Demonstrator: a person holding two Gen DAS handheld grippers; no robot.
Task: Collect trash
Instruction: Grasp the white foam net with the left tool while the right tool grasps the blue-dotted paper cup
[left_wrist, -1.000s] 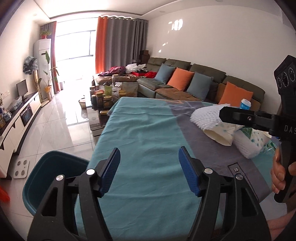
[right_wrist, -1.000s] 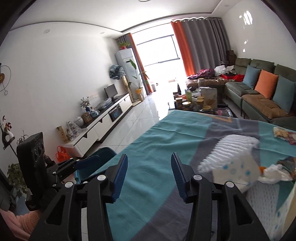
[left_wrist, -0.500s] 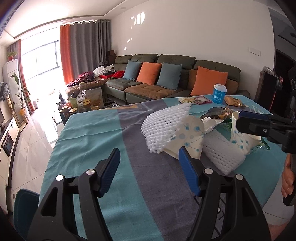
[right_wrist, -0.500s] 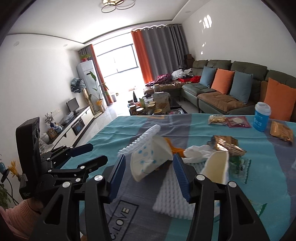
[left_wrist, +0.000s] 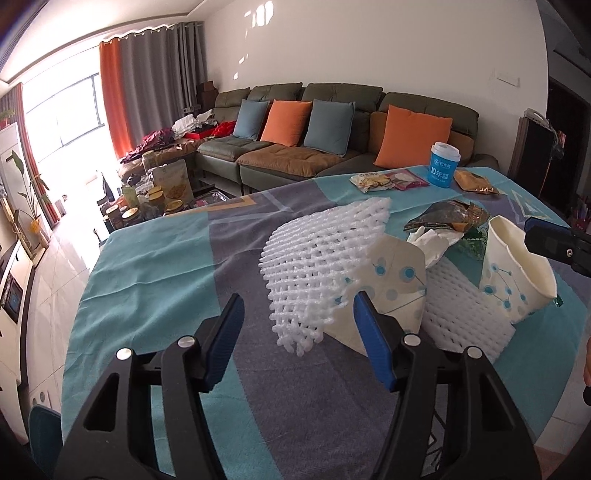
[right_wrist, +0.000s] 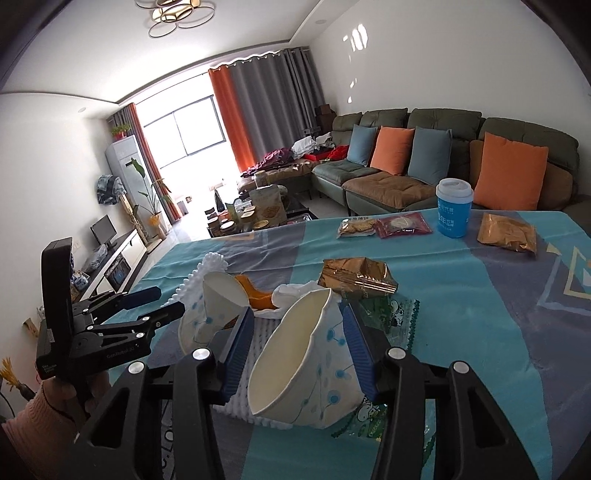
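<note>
On the teal-and-grey tablecloth (left_wrist: 155, 280) lies a pile of trash. A white foam net (left_wrist: 321, 266) rests on a crushed dotted paper cup (left_wrist: 395, 291), just ahead of my left gripper (left_wrist: 299, 343). Its jaws are closing with nothing between the pads. From the right wrist, that left gripper (right_wrist: 166, 301) points at the crushed cup (right_wrist: 210, 306). A second dotted paper cup (right_wrist: 303, 362) leans on another foam net (right_wrist: 240, 398). My right gripper (right_wrist: 299, 350) has this cup between its closing blue pads, and a firm squeeze does not show.
A gold wrapper (right_wrist: 358, 277), white tissue (right_wrist: 291, 291), orange peel (right_wrist: 251, 291) and green printed wrapper (right_wrist: 391, 314) lie behind the cups. Farther back stand a blue lidded cup (right_wrist: 454, 210) and snack packets (right_wrist: 384, 225). A blue bin (left_wrist: 44, 435) sits below the table's left edge.
Both views have swung from the bare left part of the table onto the trash pile and come closer. The second cup now sits between the right jaws, which have narrowed.
</note>
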